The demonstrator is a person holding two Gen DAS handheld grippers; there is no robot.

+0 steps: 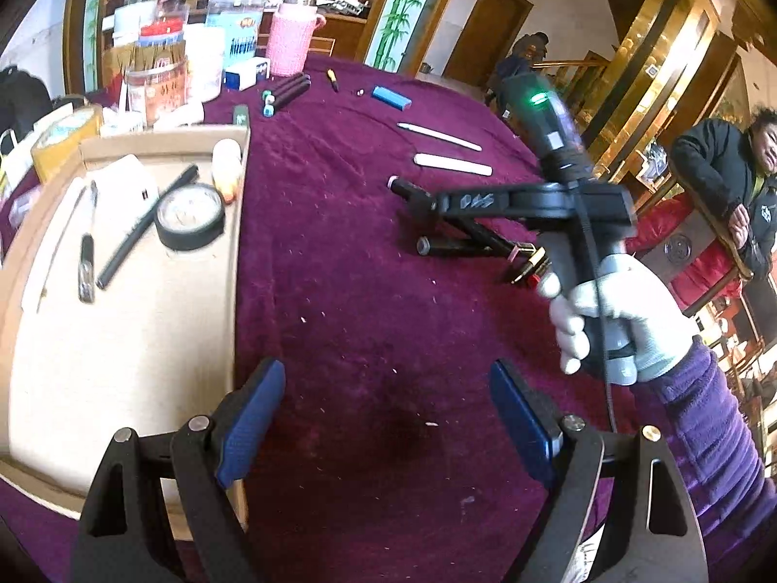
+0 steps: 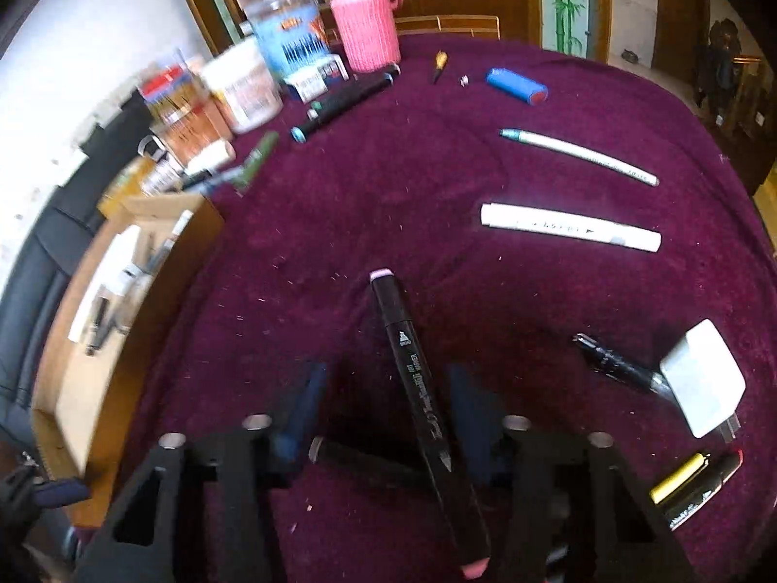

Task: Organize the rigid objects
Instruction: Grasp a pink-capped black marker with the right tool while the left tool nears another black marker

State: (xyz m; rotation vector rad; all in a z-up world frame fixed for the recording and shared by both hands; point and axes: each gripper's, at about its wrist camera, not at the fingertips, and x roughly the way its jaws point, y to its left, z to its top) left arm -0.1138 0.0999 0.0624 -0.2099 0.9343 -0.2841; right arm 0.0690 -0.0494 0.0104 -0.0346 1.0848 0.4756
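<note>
My left gripper [image 1: 386, 418] is open and empty above the purple cloth, beside the cardboard box [image 1: 145, 340]. The box holds a tape roll [image 1: 190, 216], a black pen [image 1: 145, 226], a white charger [image 1: 128, 184] and a small tool. My right gripper [image 2: 383, 408] is open, its jaws on either side of a black marker with pink caps [image 2: 417, 388] lying on the cloth; a second black marker [image 2: 359, 461] lies crossed beneath it. The right gripper also shows in the left wrist view [image 1: 417, 199], over the black markers [image 1: 466, 243].
Two white markers [image 2: 568, 228] [image 2: 578, 155], a blue lighter [image 2: 517, 85], black markers [image 2: 349, 99], a white charger [image 2: 704, 379], a black pen [image 2: 616, 362] and a yellow marker [image 2: 694, 486] lie on the cloth. Jars, boxes and a pink bottle [image 2: 366, 24] crowd the far edge. A person [image 1: 728, 170] stands at right.
</note>
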